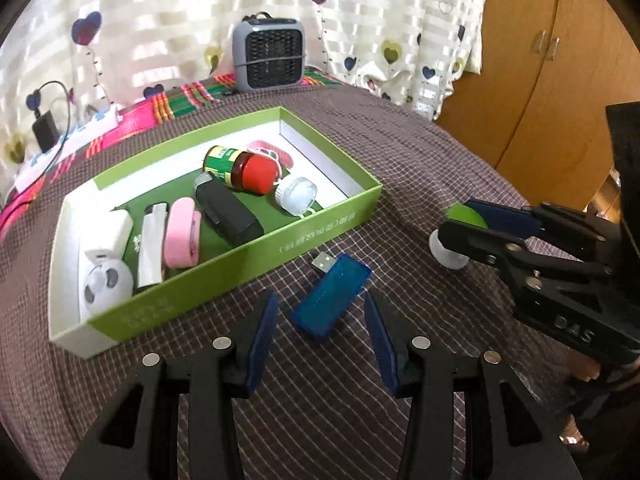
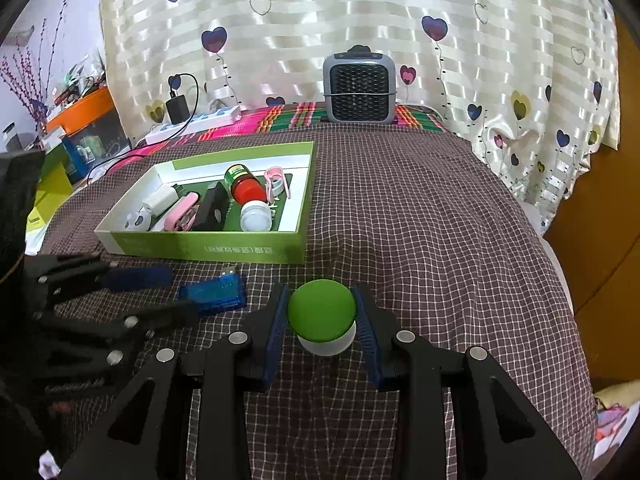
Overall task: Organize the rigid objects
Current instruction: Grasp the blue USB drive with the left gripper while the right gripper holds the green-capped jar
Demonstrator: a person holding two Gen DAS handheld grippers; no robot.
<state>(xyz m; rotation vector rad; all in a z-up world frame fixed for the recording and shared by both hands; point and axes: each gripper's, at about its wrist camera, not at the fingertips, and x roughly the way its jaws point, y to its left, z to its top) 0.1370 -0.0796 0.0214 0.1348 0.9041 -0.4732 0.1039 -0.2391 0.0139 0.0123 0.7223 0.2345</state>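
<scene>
- Left wrist view: the left claw (image 1: 320, 344) stands spread, its blue pads on either side of the blue USB stick (image 1: 330, 300) without touching it. The stick lies flat on the checked cloth of the table (image 1: 400, 168), just in front of the near wall of the green box (image 1: 240, 256).
- The stick's long axis runs diagonally here, from the lower left up to the right, and its metal plug (image 1: 323, 262) points up toward the box wall. To take it well, the claw should probably come lower and close across the stick's narrow width near the middle of the body, away from the plug.
- In the same view the right claw (image 1: 460, 224) reaches in from the right, closed on the green-capped jar (image 1: 454, 240).
- Right wrist view: the right claw (image 2: 322, 314) pinches the green-capped jar (image 2: 323, 320), both pads pressed to the sides of its cap. The jar stands upright, cap up and white base down, on or just above the cloth, to the right of the stick and short of the box.
- To place it well, the person would likely lift it clear of the near wall and set it into the bare right end of the box, beside the white round tub (image 2: 256, 216), before letting go.
- The left claw (image 2: 160, 292) shows at the left with open fingers beside the USB stick (image 2: 212, 294).
</scene>
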